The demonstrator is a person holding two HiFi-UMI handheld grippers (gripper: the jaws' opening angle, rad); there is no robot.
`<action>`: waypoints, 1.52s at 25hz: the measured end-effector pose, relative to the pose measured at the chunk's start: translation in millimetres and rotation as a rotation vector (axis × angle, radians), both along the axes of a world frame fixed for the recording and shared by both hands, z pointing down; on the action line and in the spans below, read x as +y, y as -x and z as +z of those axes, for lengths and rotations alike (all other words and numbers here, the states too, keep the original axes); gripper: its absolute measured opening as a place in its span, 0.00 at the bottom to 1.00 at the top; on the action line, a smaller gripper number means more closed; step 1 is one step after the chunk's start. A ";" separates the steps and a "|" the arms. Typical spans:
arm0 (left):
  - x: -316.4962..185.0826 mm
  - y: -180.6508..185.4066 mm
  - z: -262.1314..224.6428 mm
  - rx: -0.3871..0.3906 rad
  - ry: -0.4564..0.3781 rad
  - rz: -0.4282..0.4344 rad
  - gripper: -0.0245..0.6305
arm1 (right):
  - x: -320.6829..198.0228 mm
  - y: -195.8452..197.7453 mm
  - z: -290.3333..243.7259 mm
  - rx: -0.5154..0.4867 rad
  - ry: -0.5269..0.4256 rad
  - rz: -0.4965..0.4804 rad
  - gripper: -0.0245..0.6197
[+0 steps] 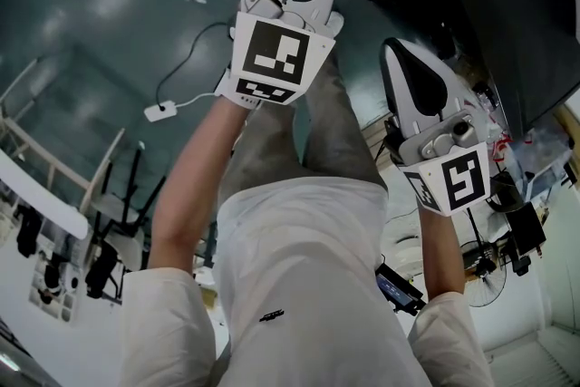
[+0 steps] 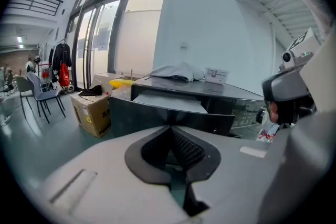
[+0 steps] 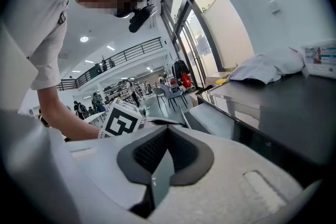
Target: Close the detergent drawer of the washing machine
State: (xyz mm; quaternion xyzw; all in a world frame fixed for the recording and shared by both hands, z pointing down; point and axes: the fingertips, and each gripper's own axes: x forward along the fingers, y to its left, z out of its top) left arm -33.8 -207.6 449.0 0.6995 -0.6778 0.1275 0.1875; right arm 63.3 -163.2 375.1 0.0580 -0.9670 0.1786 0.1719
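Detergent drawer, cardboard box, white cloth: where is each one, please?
detergent drawer [image 2: 171,114], left gripper view, on its dark front panel.
cardboard box [image 2: 90,115], left gripper view, on its side face.
white cloth [image 2: 176,72], left gripper view, on its middle.

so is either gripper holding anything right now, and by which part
Nothing is held. The left gripper and the right gripper each have jaws closed together on nothing; the open drawer stands ahead of the left one.

Drawer [image 2: 168,103] sticks out of washer [image 2: 236,107] front, upper left. On washer top: cloth [image 2: 176,72], w/ small box [image 2: 216,75] just right of it. Carton [image 2: 92,113] on floor left of washer; chairs [image 2: 39,94] further left, windows [image 2: 105,34] behind.
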 end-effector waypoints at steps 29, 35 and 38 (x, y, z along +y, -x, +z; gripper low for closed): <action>-69.5 7.3 -4.9 -0.011 -0.017 -0.021 0.07 | -47.0 -12.6 17.5 -0.005 0.061 0.053 0.04; -70.7 5.4 -3.4 0.006 -0.018 -0.023 0.07 | -48.1 -13.2 19.1 0.000 0.058 0.058 0.04; -73.5 3.8 -4.4 0.010 -0.014 -0.020 0.07 | -47.4 -12.3 17.9 0.002 0.058 0.062 0.04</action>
